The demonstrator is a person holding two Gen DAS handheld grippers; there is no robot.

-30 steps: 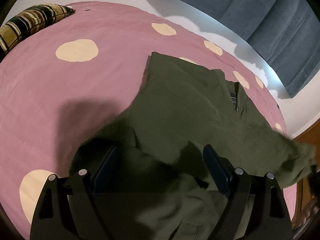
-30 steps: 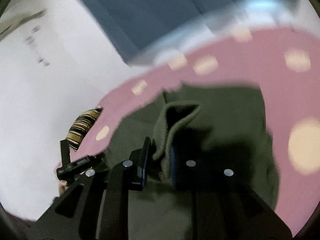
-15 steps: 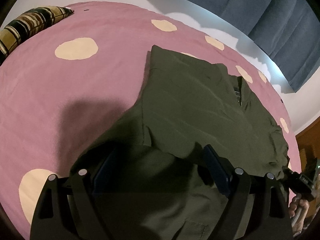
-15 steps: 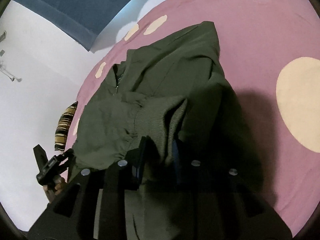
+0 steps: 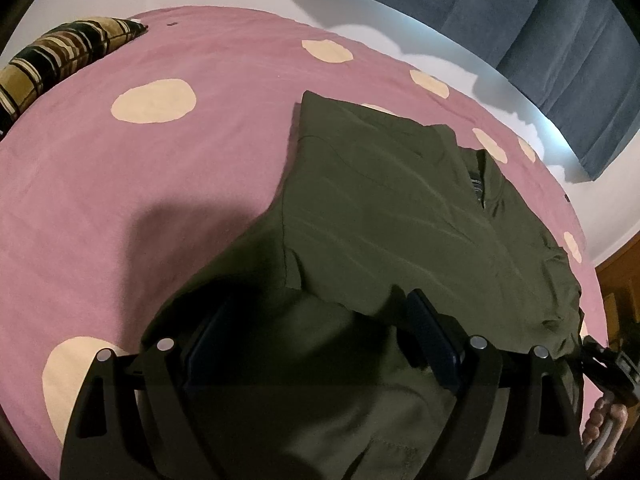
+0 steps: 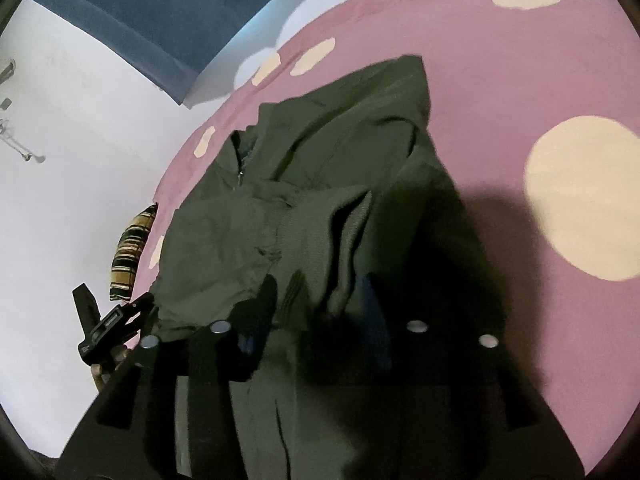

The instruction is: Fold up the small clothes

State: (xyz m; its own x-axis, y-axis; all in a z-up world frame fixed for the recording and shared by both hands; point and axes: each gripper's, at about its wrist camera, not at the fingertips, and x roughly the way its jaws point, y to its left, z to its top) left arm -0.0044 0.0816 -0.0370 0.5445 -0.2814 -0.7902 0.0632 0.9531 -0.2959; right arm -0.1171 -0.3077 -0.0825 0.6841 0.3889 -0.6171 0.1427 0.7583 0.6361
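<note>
An olive green jacket [image 5: 384,216] lies spread on the pink bedspread [image 5: 160,184], zip collar toward the far right. My left gripper [image 5: 320,336] hovers over its near hem, open wide, with nothing pinched between the fingers. In the right wrist view the jacket [image 6: 320,152] has its sleeve folded across the body. The ribbed cuff [image 6: 320,240] lies slack between the jaws of my right gripper [image 6: 316,312], which are opening and no longer press on it. The right gripper [image 5: 608,364] also shows at the left view's lower right edge, held by a hand.
The bedspread has cream dots [image 5: 154,100]. A striped cushion [image 5: 60,60] lies at the bed's far left corner. Blue curtains [image 5: 540,32] hang on the white wall behind. Brown wooden furniture [image 5: 620,280] stands past the bed's right edge.
The right gripper came down with the sleeve cuff and laid it over the jacket body; its jaws have spread apart off the cuff. The left gripper has stayed put.
</note>
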